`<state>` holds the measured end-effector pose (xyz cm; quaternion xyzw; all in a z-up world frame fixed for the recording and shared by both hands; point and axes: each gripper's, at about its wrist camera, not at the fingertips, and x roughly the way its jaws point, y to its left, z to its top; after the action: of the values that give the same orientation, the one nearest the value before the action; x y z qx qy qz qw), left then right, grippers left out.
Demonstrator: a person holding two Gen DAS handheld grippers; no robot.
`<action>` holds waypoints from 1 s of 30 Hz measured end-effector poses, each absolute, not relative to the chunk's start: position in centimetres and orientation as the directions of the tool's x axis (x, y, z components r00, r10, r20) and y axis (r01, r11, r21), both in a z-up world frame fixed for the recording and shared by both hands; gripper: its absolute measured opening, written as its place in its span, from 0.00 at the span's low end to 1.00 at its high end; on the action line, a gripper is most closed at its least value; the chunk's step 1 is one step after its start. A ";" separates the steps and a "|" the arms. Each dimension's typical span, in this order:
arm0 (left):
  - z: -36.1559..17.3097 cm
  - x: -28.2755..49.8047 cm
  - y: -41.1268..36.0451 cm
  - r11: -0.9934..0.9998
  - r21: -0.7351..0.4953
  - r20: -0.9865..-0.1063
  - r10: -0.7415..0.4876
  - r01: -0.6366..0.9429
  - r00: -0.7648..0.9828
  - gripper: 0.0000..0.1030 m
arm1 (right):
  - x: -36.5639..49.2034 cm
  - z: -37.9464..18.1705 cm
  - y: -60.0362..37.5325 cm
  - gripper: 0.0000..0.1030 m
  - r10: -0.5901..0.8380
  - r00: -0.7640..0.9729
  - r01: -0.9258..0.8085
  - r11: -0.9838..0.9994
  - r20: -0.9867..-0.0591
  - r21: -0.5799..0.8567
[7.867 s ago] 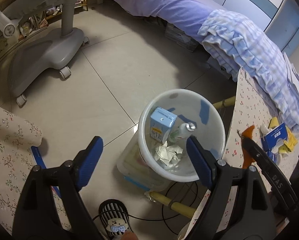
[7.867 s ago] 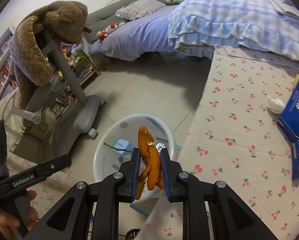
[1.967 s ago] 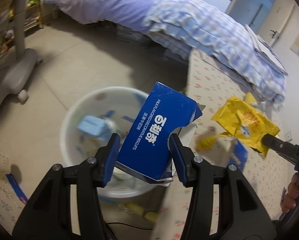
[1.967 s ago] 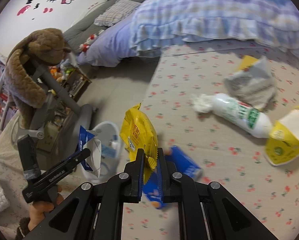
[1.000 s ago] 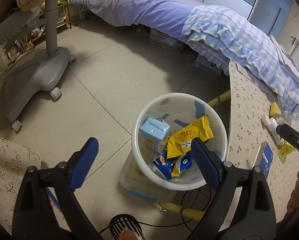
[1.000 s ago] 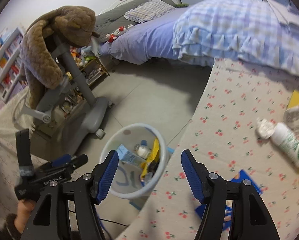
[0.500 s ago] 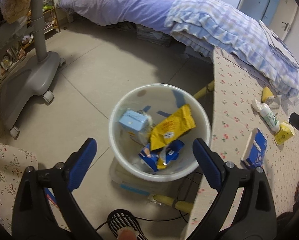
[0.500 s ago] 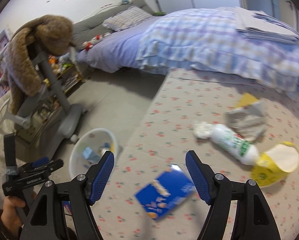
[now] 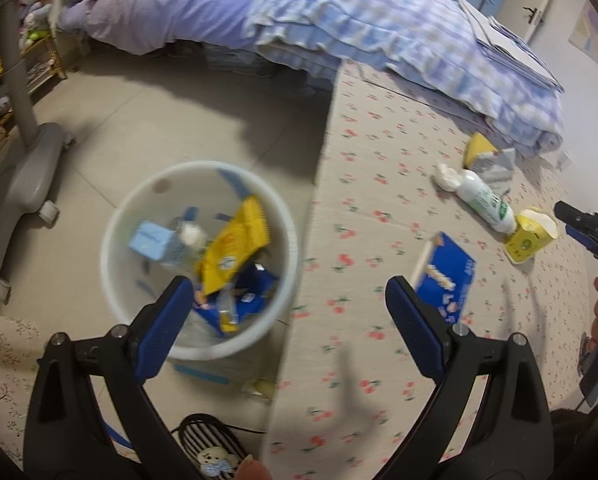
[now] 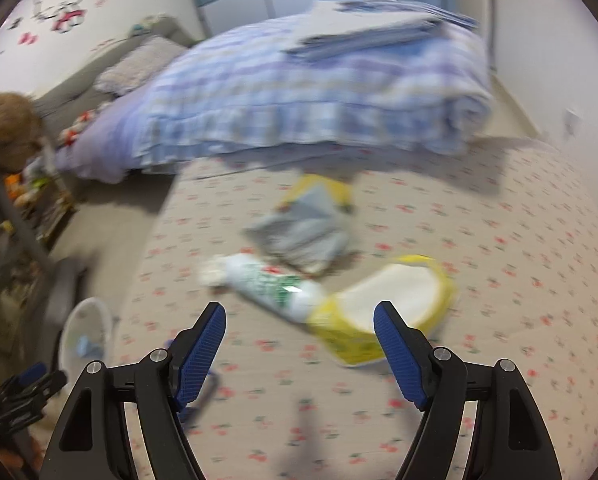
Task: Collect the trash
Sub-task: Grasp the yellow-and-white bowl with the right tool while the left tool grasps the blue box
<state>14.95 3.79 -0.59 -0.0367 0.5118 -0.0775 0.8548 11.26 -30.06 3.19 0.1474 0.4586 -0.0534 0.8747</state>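
A white bin [image 9: 139, 208] stands on the floor beside the flowered table [image 9: 379, 152]. It holds a yellow wrapper [image 9: 235, 240], a light blue carton [image 9: 151, 236] and a blue box. My left gripper [image 9: 283, 308] is open and empty, above the bin's right rim. A blue box [image 9: 447, 276] lies on the table before it. My right gripper [image 10: 299, 340] is open and empty above a white bottle [image 10: 275, 284] and a yellow cup [image 10: 383, 312]. A grey-yellow wrapper [image 10: 303, 228] lies beyond them.
A bed with a blue checked quilt [image 9: 379, 28] runs along the table's far edge. A grey chair base [image 9: 19, 184] stands on the floor to the left of the bin. A small striped fan [image 9: 211, 448] sits on the floor near me.
Both views have swung right, from the bin toward the table. My right gripper has come closer to the bottle and the yellow cup. Both grippers stay open.
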 end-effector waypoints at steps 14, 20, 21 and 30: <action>-3.3 16.8 -6.5 0.951 -0.181 -0.907 -0.260 0.250 0.333 0.94 | 11.6 -1.6 -37.3 0.77 0.059 0.472 0.448 0.844 -0.879 0.297; -5.3 17.1 -9.2 0.940 -0.134 -0.933 -0.226 0.312 0.279 0.94 | 12.4 -2.6 -37.6 0.78 0.080 0.454 0.436 0.849 -0.887 0.299; -5.5 17.0 -9.3 0.940 -0.132 -0.936 -0.222 0.315 0.272 0.94 | 12.5 -2.9 -37.7 0.78 0.090 0.449 0.434 0.847 -0.889 0.305; -6.1 16.6 -10.1 0.936 -0.089 -0.943 -0.189 0.341 0.275 0.80 | 12.5 -4.6 -37.9 0.77 0.195 0.402 0.434 0.820 -0.895 0.373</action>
<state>16.60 -10.07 -6.07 0.0653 0.5788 -0.1666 0.7956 12.50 -37.89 -4.61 0.2901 0.5416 -0.0760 0.7853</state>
